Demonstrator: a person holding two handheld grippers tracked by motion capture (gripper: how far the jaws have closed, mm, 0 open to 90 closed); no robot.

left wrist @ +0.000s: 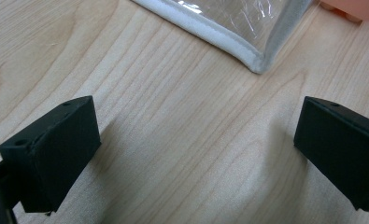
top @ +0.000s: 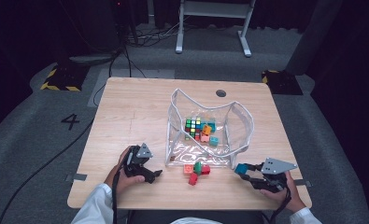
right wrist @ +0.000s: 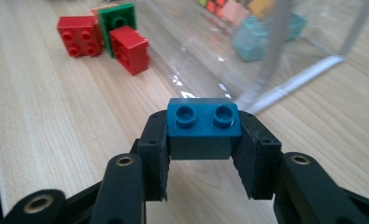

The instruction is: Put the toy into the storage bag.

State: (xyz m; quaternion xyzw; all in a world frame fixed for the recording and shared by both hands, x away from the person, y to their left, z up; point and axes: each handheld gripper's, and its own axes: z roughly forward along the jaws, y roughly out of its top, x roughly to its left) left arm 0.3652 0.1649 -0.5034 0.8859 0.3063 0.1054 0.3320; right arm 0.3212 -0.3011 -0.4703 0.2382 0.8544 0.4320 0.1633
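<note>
The right gripper [right wrist: 204,154] is closed on a blue brick [right wrist: 204,127], its two black jaws pressing the brick's opposite short sides. The brick sits studs up between the jaw tips and is level. In the high view this gripper [top: 245,171] is held over the near right part of the tabletop [top: 126,112], with the blue brick [top: 241,168] at its front, just off the near right corner of a clear plastic bag [top: 238,135].

The left gripper [left wrist: 191,144] is wide open and holds nothing; bare wood grain lies between its jaws. Ahead of it lies a white-trimmed corner of the clear plastic bag [left wrist: 254,60], apart from both jaws. In the high view the left gripper [top: 155,175] sits low over the near left part of the tabletop, a hand [top: 119,175] gripping it, near the bag's near left corner.

The bag stands open-topped at the centre of the tabletop. Inside it rest a multicoloured puzzle cube [top: 193,126] and several loose bricks in teal, orange and pink.

Outside the bag, just before its near edge, lies a small cluster: a red brick [right wrist: 79,35], a green brick [right wrist: 119,21] and a second red brick [right wrist: 131,49], touching or nearly touching one another. In the high view the cluster lies between the two grippers. An orange-pink brick [top: 188,169] lies at the cluster's left side.
</note>
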